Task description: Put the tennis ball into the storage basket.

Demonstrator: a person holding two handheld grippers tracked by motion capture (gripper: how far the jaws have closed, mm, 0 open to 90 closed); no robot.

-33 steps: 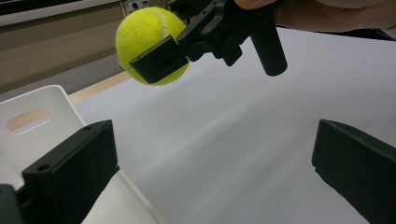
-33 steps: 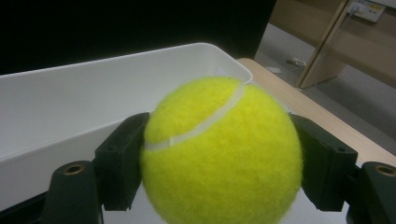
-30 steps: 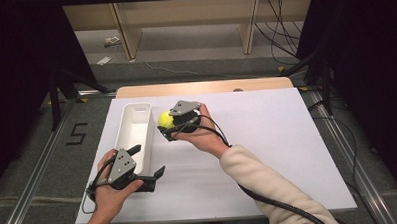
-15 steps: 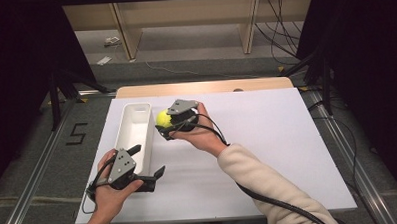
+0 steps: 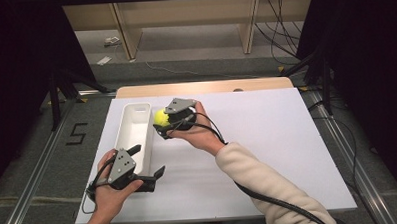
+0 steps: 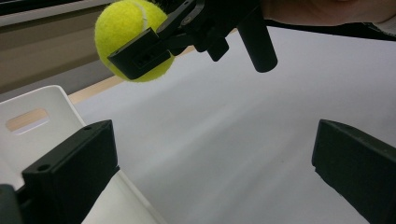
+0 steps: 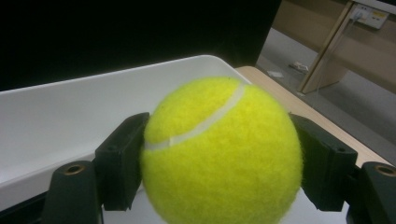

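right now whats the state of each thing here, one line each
tennis ball: clamped between the right gripper's jaws, held off the table beside the tray
right gripper: shut on the tennis ball
left gripper: open, jaws wide apart, holding nothing, at the tray's near end
white tray: upright on the table, nothing seen inside
table: white top, bearing the tray

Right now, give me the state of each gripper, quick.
Left gripper: open, holding nothing, beside the bin.
Right gripper: shut on the ball, held near the bin's rim.
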